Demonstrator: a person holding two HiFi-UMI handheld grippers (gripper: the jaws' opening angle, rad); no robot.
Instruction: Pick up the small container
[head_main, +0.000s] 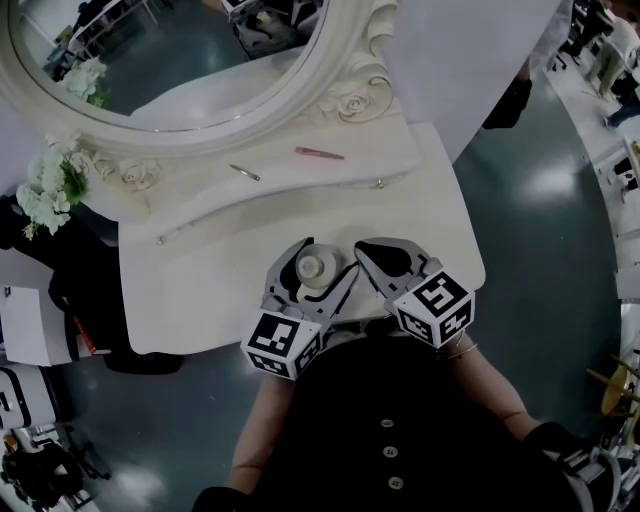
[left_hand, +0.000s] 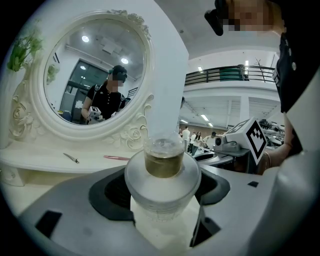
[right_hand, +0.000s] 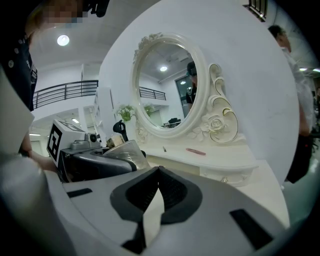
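Observation:
The small container (head_main: 316, 268) is a frosted glass jar with a gold neck and a clear cap, near the front edge of the white dressing table (head_main: 200, 270). My left gripper (head_main: 318, 264) is shut on it, one jaw on each side of its round body. In the left gripper view the small container (left_hand: 162, 175) fills the gap between the dark pads (left_hand: 112, 192). Whether it rests on the table or hangs just above it cannot be told. Just to its right, my right gripper (head_main: 364, 248) is shut on nothing, and its pads (right_hand: 172, 192) meet at the tip.
A large oval mirror in an ornate white frame (head_main: 345, 95) stands at the back of the table. A pink pen (head_main: 319, 153) and metal tweezers (head_main: 244, 172) lie on the raised shelf. White flowers (head_main: 50, 185) are at the left. The table's front edge is against the person's body.

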